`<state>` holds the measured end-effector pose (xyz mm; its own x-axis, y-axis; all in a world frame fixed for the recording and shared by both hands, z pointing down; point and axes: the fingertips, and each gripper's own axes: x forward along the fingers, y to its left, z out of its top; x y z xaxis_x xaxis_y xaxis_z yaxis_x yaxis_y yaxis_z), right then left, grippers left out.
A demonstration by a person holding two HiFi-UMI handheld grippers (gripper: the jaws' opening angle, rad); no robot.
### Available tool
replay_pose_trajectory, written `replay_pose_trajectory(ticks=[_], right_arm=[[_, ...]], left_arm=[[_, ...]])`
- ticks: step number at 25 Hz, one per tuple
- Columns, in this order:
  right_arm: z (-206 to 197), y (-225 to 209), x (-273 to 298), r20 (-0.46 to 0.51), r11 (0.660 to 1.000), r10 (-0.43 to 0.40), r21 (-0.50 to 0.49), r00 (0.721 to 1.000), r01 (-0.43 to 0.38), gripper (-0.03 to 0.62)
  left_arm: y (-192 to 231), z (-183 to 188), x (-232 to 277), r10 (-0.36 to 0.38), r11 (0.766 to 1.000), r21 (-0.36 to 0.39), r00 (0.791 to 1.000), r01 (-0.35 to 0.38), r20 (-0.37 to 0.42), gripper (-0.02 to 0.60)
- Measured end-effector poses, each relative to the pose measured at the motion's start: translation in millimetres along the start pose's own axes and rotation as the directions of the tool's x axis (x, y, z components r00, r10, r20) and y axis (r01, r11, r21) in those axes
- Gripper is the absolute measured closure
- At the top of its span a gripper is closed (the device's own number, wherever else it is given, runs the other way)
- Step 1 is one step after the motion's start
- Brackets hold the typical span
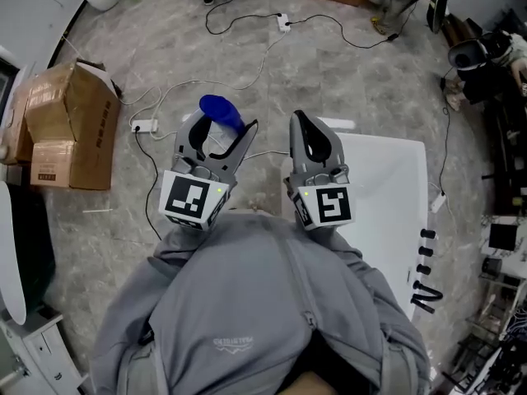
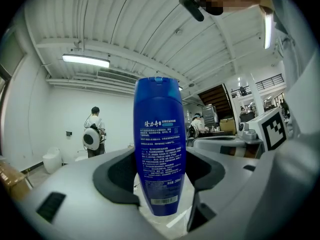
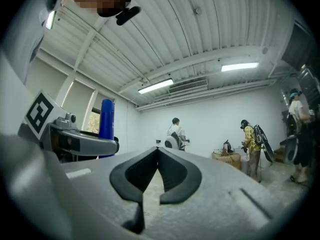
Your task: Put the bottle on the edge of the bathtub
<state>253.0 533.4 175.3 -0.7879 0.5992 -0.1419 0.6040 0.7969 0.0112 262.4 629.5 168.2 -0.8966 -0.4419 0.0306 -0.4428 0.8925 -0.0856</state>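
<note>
Bottle (image 2: 159, 144) stood upright, clamped in the fingers of the left gripper (image 1: 222, 130); the right gripper (image 3: 158, 156) was closed, empty.

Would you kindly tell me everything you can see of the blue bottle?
The bottle is glossy blue plastic, tall and flattish, with a matching blue cap on top. Its facing side carries pale printed text and a barcode near the base. It stands upright, clamped around its lower half between the dark pads of the left claw, carried in the air over the grey floor. Nothing else touches it.
</note>
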Motion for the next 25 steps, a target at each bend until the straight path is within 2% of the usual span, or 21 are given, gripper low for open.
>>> replay_pose_trajectory(ticks=[8,13,17,20,25], right_arm=[[-23,-25,13,-0.057,0.998,-0.057,0.024,0.997,0.058,0.592],[-38,-43,46,-0.067,0.998,-0.067,0.013,0.995,0.068,0.592],[-48,-64,89,-0.071,0.994,-0.105,-0.006,0.992,0.105,0.592],[-48,-82,129,-0.064,0.990,-0.136,-0.031,0.989,0.134,0.592],[-48,-115,185,-0.053,0.978,-0.199,-0.076,0.978,0.195,0.592]], left_arm=[[20,-9,21,0.010,1.000,-0.023,1.000,-0.010,-0.005,0.308],[44,-22,55,-0.006,0.999,-0.045,1.000,0.006,-0.007,0.308],[70,-23,98,-0.066,0.997,-0.048,0.998,0.066,0.002,0.308],[93,-18,135,-0.116,0.993,-0.018,0.993,0.116,0.008,0.308],[122,-15,198,-0.231,0.973,0.000,0.973,0.231,0.000,0.308]])
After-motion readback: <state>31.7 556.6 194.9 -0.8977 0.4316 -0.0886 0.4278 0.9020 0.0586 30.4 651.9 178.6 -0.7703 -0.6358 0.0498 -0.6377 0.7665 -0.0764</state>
